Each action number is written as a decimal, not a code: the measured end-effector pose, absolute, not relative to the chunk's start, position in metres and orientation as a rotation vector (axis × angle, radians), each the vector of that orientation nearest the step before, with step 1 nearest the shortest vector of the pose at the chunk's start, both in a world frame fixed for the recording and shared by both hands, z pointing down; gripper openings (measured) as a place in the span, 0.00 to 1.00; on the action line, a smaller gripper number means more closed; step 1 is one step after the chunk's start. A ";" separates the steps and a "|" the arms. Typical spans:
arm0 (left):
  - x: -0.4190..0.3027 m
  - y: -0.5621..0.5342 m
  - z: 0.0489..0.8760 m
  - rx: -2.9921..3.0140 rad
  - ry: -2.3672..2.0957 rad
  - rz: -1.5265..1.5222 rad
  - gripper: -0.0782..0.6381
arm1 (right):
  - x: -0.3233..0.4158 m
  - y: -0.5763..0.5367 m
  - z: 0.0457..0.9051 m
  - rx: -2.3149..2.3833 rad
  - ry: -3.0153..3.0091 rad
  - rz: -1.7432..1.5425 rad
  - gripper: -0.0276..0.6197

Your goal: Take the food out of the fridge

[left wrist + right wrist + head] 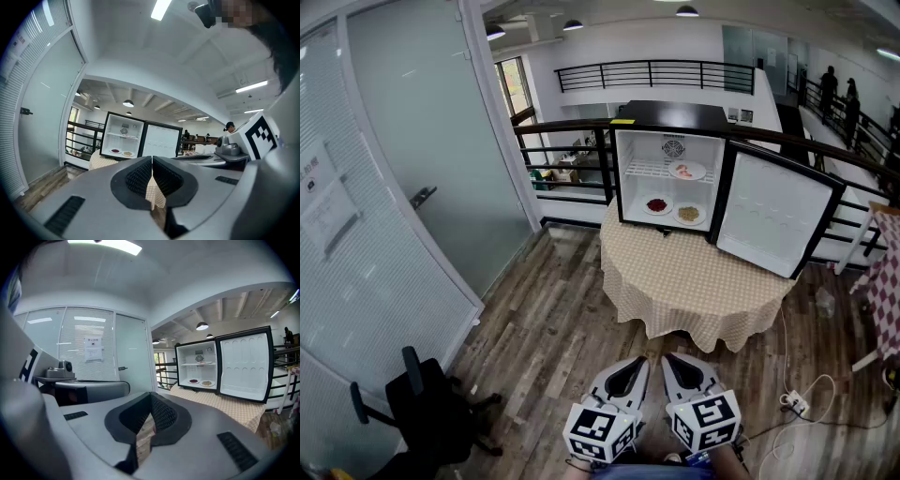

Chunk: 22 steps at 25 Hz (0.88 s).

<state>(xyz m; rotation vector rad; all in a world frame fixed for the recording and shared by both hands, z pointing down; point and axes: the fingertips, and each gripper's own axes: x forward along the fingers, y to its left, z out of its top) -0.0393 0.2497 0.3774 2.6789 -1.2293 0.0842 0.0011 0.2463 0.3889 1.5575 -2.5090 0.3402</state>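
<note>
**Approach stage, before any reach.** The left tongs (633, 370) and the right tongs (680, 367) are held side by side low in the head view, over the wooden floor (544, 319) and well apart from the round tabletop (694, 281). In each gripper view the jaws are pressed together with nothing between them. They are probably carried that way, closed and close to the body, because nothing is within reach yet.

The mini fridge (670, 117) stands at the far edge of the tabletop. Its door (776, 214) is swung wide to the right, which leaves the interior open to a straight reach from the near edge.

The food is inside on three plates:
- A plate of pink food (687, 171) sits on the wire shelf (649, 172), toward its right end.
- A plate of dark red food (657, 204) and a plate of yellowish food (689, 214) lie side by side on the fridge floor below.

The checked cloth in front of the fridge looks like the natural set-down area. No plate has been removed.
</note>
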 end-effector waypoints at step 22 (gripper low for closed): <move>-0.086 0.211 0.394 2.696 -1.194 0.134 0.13 | -0.042 0.208 0.405 1.610 -2.516 0.425 0.07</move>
